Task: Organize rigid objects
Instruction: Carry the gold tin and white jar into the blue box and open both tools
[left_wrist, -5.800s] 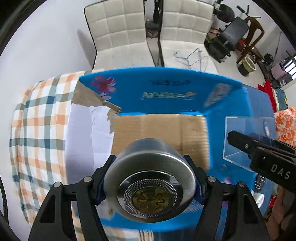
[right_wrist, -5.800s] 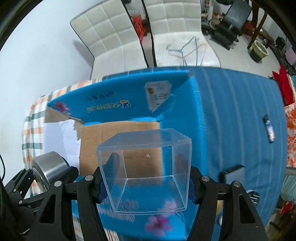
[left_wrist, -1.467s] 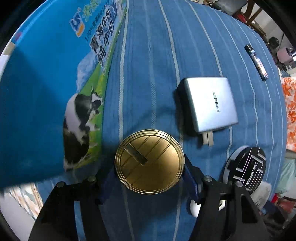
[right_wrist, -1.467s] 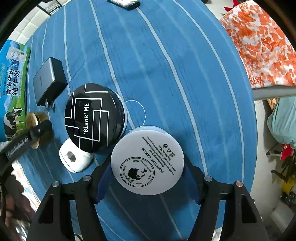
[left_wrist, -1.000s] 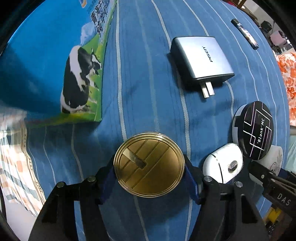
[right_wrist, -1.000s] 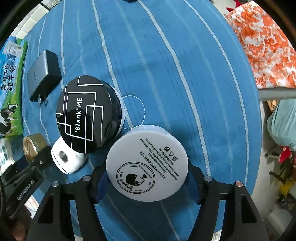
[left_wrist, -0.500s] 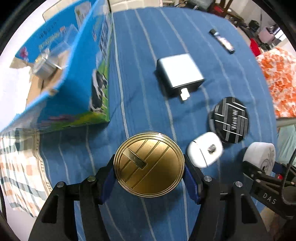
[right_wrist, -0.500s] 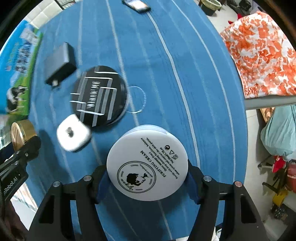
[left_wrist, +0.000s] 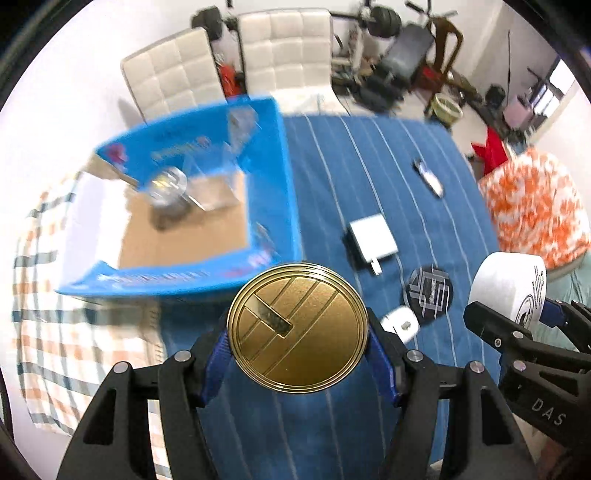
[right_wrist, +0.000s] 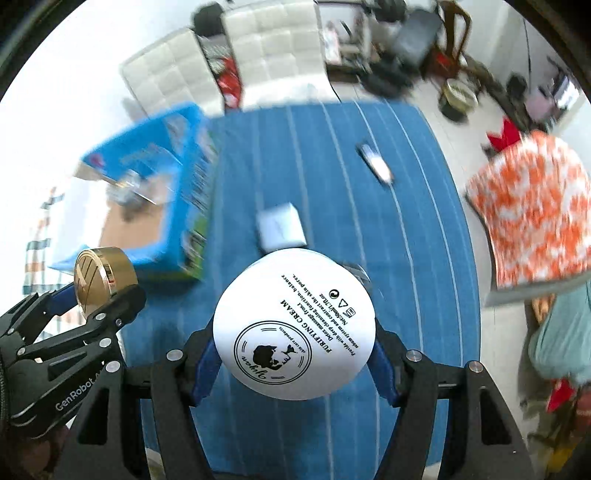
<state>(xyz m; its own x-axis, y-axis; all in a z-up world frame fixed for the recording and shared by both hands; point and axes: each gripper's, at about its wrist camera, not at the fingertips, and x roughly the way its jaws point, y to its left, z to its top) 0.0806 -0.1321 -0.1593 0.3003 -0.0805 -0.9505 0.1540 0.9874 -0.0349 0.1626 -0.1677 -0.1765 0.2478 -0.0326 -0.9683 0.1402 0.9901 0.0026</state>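
Note:
My left gripper (left_wrist: 297, 360) is shut on a round gold tin (left_wrist: 297, 328), held high above the blue striped tablecloth. My right gripper (right_wrist: 295, 358) is shut on a white cream jar (right_wrist: 294, 325), also lifted; that jar (left_wrist: 508, 288) shows at the right in the left wrist view. The gold tin (right_wrist: 101, 275) appears at the left in the right wrist view. An open blue cardboard box (left_wrist: 273, 147) at the far left holds a silver tin (left_wrist: 168, 188) and a clear plastic box (left_wrist: 218, 184).
On the cloth lie a silver charger (left_wrist: 373, 242), a black round tin (left_wrist: 428, 295), a white earbud case (left_wrist: 400, 325) and a small dark stick (left_wrist: 428, 177). White chairs (left_wrist: 284, 44) stand behind the table. An orange patterned cloth (left_wrist: 532, 206) lies at the right.
Both grippers have risen and tilted up from the table with the gold tin and the cream jar. The box and the room have come into view.

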